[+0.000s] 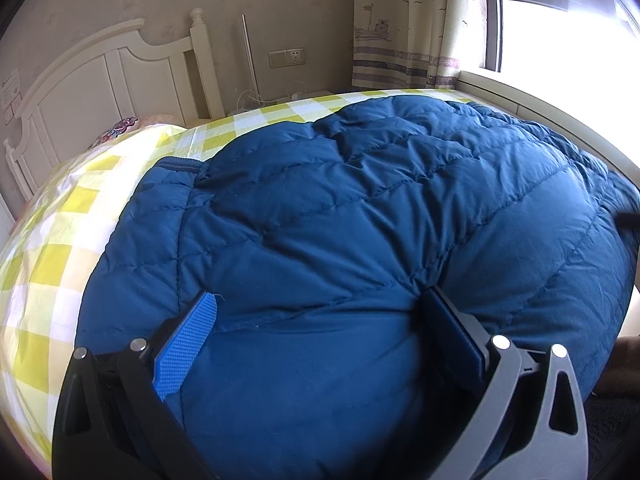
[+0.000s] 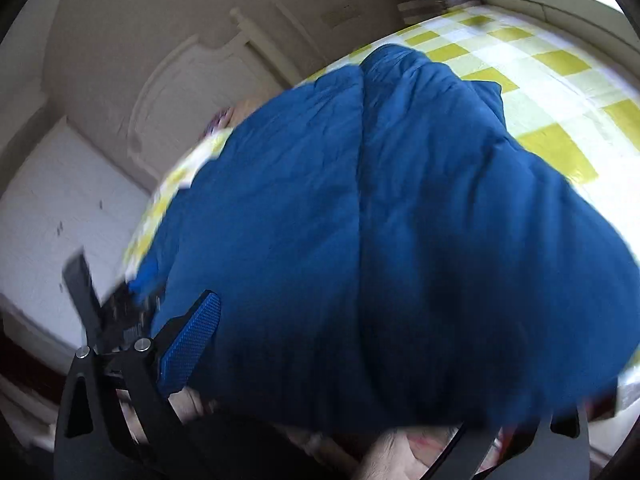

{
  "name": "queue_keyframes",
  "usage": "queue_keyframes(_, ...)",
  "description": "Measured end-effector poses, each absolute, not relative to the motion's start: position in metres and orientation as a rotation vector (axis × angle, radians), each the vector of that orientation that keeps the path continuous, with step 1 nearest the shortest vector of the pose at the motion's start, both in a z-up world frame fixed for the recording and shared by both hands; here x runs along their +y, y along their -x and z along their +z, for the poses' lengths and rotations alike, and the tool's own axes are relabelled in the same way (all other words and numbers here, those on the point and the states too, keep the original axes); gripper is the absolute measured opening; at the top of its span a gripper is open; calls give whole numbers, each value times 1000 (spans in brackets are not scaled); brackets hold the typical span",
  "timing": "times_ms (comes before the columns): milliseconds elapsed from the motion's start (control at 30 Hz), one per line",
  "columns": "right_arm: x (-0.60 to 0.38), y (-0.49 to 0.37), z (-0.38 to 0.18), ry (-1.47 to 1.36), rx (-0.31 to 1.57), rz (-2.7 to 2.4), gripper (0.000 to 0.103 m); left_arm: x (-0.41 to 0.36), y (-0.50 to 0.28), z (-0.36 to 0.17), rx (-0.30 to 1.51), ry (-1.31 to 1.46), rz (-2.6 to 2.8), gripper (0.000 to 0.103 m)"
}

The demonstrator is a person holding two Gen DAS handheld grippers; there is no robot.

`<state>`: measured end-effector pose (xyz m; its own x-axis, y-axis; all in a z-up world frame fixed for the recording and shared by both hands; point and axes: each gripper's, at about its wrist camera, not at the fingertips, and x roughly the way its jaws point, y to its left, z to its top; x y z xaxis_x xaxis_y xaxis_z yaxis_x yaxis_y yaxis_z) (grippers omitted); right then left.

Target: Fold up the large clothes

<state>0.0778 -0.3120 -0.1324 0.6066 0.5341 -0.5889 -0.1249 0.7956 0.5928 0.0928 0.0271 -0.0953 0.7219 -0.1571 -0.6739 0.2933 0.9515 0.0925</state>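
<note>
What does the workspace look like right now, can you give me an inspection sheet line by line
Surface: bed with yellow checked sheet.
Job's things: blue quilted jacket spread over the sheet, bunched at the near edge.
Clutter: patterned pillow by the headboard.
Grippers: left claw wide open, straddling a jacket fold; right claw has jacket draped across it, one finger hidden, state unclear.
Cables: white cords beside the bed below the wall socket.
Surroundings: white headboard, curtain, bright window.
</note>
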Motion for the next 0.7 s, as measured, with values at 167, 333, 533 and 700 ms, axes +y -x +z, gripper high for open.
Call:
queue_keyframes(167, -307, -105, -134, -624, 726, 346, 78, 26, -95, -95, 722, -190, -201, 101)
queue_keyframes(333, -326, -75, -131, -695, 572, 364, 41, 18, -104, -92, 718, -211, -205, 101)
queue_keyframes(533, -352, -48, -115, -666, 479, 303, 39, -21, -126, -62, 733, -271, -286, 101)
queue_keyframes(700, -356, -35, -107, -612, 449, 280, 39, -73, -132, -20, 668, -317, -275, 101)
